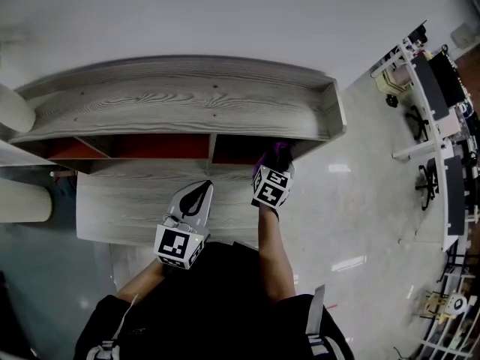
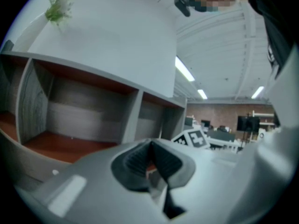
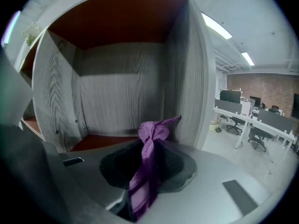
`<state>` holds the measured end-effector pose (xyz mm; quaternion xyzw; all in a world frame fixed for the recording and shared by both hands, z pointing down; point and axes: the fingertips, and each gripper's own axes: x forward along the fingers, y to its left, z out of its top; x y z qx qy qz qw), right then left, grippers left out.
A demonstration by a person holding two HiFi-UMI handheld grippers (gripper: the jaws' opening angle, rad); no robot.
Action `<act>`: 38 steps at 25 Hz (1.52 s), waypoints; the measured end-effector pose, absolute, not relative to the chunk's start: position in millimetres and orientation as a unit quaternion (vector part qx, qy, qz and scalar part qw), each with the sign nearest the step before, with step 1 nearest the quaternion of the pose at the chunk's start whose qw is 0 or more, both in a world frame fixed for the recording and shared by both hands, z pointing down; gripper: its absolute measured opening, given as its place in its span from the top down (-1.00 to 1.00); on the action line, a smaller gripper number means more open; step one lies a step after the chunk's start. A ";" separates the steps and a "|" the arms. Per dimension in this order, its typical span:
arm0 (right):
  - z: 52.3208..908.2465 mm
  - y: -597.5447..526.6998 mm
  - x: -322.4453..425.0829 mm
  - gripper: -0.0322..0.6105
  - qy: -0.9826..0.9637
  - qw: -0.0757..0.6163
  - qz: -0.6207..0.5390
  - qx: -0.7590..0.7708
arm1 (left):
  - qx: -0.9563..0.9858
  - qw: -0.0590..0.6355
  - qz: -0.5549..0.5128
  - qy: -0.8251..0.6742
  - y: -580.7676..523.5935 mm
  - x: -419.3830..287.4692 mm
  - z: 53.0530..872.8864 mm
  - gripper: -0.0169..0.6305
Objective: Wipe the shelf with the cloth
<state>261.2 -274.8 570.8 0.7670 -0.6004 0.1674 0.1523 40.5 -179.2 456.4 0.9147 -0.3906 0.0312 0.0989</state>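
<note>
A grey wood-grain shelf unit [image 1: 187, 107] with red-brown compartment floors stands against the white wall. My right gripper [image 1: 274, 163] is at the mouth of the rightmost compartment [image 3: 121, 92], shut on a purple cloth [image 3: 148, 157] that sticks up between its jaws; the purple cloth [image 1: 274, 154] also shows in the head view. My left gripper [image 1: 196, 197] hangs over the lower ledge [image 1: 127, 201], jaws closed together with nothing between them. The left gripper [image 2: 150, 160] faces the middle compartments [image 2: 79, 125].
A green plant sprig [image 2: 58, 8] sits on the shelf's top at the far left. White cylinders [image 1: 22, 201] stand at the left. Desks and chairs [image 1: 435, 111] fill the office to the right, across a glossy floor [image 1: 352, 216].
</note>
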 end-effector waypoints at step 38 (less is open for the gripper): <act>596.9 -333.0 247.7 0.66 -0.613 0.306 0.156 0.712 | 0.907 0.111 0.029 -0.406 -197.9 40.3 462.7 0.93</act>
